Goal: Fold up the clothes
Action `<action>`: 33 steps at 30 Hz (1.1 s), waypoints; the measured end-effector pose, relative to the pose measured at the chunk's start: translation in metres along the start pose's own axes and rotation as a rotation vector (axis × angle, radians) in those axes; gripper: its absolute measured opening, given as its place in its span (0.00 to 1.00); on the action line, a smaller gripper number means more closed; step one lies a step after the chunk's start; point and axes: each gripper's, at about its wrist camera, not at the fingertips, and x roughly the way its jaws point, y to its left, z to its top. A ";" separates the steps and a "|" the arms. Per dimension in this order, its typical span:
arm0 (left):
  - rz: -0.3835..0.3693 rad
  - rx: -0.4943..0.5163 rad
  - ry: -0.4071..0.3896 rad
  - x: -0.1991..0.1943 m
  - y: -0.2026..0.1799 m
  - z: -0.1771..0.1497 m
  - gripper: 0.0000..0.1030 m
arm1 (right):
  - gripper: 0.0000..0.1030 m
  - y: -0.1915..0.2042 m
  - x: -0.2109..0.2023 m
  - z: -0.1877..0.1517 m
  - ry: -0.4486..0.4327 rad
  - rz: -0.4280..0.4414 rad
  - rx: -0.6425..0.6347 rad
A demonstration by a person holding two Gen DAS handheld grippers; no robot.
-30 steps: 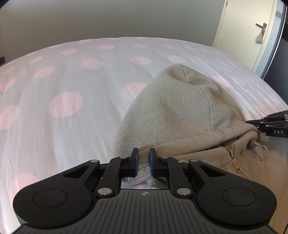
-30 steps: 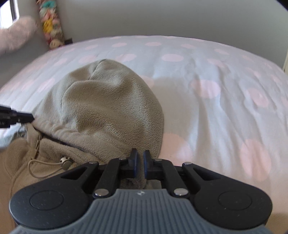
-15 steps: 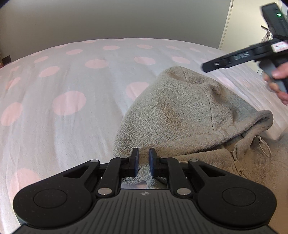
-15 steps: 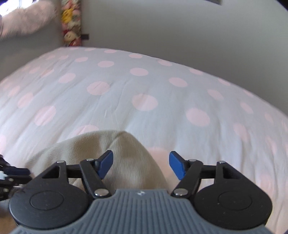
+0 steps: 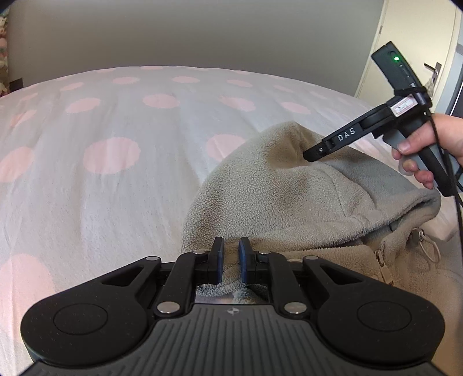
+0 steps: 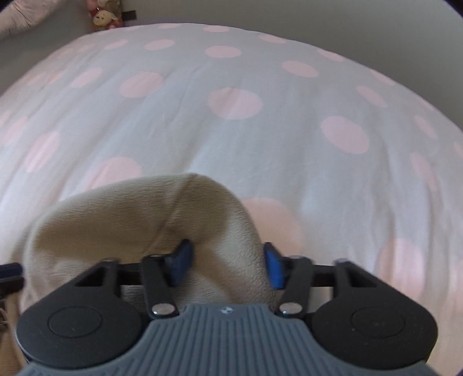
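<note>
A beige fleece hoodie (image 5: 289, 202) lies on the bed with its hood spread out toward the far side. My left gripper (image 5: 231, 245) is shut on the fleece edge at the base of the hood. My right gripper (image 6: 227, 257) is over the hood's peak (image 6: 202, 219), and its jaws are closing with a ridge of fleece between the blue pads (image 6: 273, 269). In the left wrist view a hand (image 5: 419, 150) holds the right gripper's handle, and its black finger (image 5: 318, 150) dips into the top of the hood. The hoodie's zipper (image 5: 382, 260) and drawstring (image 5: 428, 245) show at the right.
A white duvet with pink dots (image 5: 115, 130) covers the bed and stretches far and left of the hoodie. A grey wall runs behind it. A door (image 5: 416, 57) stands at the right. A soft toy (image 6: 104, 17) sits at the far left corner.
My right gripper let go of the hoodie's near edge, opened wide and moved over to the hood's peak, where its jaws now stand narrower around the fleece. The left gripper kept its hold.
</note>
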 end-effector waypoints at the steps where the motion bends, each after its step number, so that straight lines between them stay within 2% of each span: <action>1: 0.006 0.004 -0.002 0.000 -0.001 0.000 0.10 | 0.34 0.002 -0.003 0.000 0.001 0.013 -0.002; 3: 0.010 -0.002 -0.001 0.000 -0.002 0.000 0.10 | 0.19 0.005 -0.011 -0.001 -0.006 0.009 -0.030; 8: 0.019 -0.016 0.025 0.002 -0.002 0.007 0.10 | 0.13 0.008 -0.055 -0.005 -0.103 0.045 -0.060; 12: 0.029 0.005 0.043 -0.005 -0.004 0.014 0.10 | 0.12 0.020 -0.103 -0.011 -0.203 0.075 -0.144; 15: -0.029 -0.103 0.022 -0.026 0.013 0.018 0.10 | 0.12 0.034 -0.147 -0.027 -0.302 0.105 -0.208; 18: -0.043 -0.165 -0.001 -0.056 0.028 0.016 0.11 | 0.11 0.051 -0.186 -0.055 -0.384 0.144 -0.275; 23: -0.014 -0.158 -0.006 -0.110 0.041 0.004 0.11 | 0.09 0.083 -0.237 -0.120 -0.489 0.166 -0.391; 25: -0.012 -0.163 -0.007 -0.131 0.040 -0.005 0.12 | 0.08 0.097 -0.248 -0.150 -0.508 0.162 -0.433; 30: -0.070 -0.232 0.013 -0.170 0.030 -0.032 0.13 | 0.08 0.135 -0.269 -0.229 -0.546 0.116 -0.594; 33: -0.119 -0.282 0.034 -0.185 0.023 -0.049 0.15 | 0.08 0.155 -0.273 -0.270 -0.529 0.110 -0.669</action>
